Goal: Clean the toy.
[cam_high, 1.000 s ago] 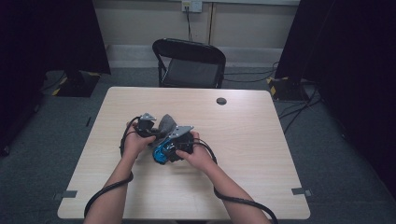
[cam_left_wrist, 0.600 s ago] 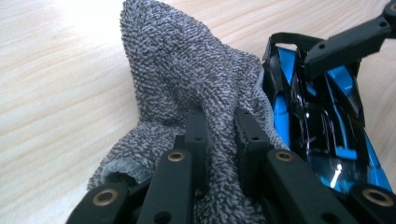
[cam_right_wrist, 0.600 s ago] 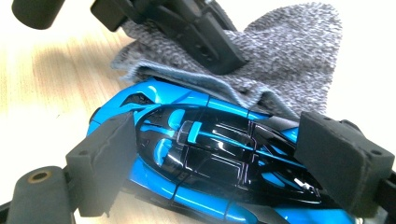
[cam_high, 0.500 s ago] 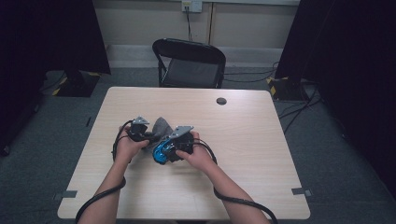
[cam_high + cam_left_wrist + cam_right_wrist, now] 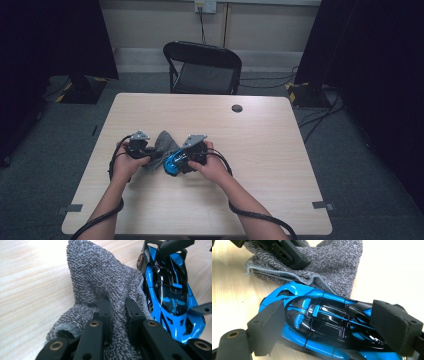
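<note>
Compared with a second ago, the left gripper (image 5: 150, 152) has been carried leftward in the high view, away from the right gripper (image 5: 176, 161), and the grey cloth (image 5: 162, 145) is now drawn out between them instead of being bunched under the two hands. The right gripper is found where it was, left of centre on the wooden table (image 5: 260, 165).

From the high view the blue toy car (image 5: 171, 162) is seen merely as a small blue patch beside the cloth. In the left gripper view (image 5: 118, 315) the jaws are shown pinched tight on a fold of the cloth (image 5: 100, 280), with the car (image 5: 172, 292) lying along the right of the frame, touching the cloth. In the right gripper view (image 5: 337, 325) the car (image 5: 327, 320) is clamped across its body between the two pads (image 5: 270, 325), and the cloth (image 5: 332, 262) lies across the upper part of the frame, just behind the car
</note>
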Available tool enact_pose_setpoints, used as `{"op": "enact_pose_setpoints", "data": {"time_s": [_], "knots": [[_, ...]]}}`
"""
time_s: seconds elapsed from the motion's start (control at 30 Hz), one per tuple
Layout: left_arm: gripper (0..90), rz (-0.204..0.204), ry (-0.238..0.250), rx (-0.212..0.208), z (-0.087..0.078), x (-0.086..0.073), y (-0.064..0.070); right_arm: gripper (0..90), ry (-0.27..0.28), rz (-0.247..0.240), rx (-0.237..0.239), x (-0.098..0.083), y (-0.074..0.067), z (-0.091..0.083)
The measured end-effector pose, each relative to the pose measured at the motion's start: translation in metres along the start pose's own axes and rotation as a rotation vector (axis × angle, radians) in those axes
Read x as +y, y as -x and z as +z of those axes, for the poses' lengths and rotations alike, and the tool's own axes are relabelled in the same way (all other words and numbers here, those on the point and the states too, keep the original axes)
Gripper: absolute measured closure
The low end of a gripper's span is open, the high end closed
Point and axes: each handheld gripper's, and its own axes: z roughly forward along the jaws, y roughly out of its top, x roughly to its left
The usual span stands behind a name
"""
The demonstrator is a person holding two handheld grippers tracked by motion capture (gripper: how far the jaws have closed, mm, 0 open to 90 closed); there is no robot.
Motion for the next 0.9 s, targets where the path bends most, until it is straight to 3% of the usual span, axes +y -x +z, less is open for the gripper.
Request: {"op": "enact_pose_setpoints", "data": {"time_s": [0.43, 0.73, 0.9], "knots": [[77.7, 0.025, -0.015, 0.001, -0.016, -0.014, 0.007, 12.9, -0.01, 0.001, 0.001, 0.001, 0.0, 0.0], [77.7, 0.006, -0.002, -0.012, -0.03, -0.028, 0.01, 12.8, -0.019, -0.004, 0.001, 0.002, -0.001, 0.0], [77.6, 0.015, -0.017, -0.016, -0.037, -0.033, 0.014, 12.8, -0.02, -0.002, 0.001, 0.003, -0.001, 0.0]]}}
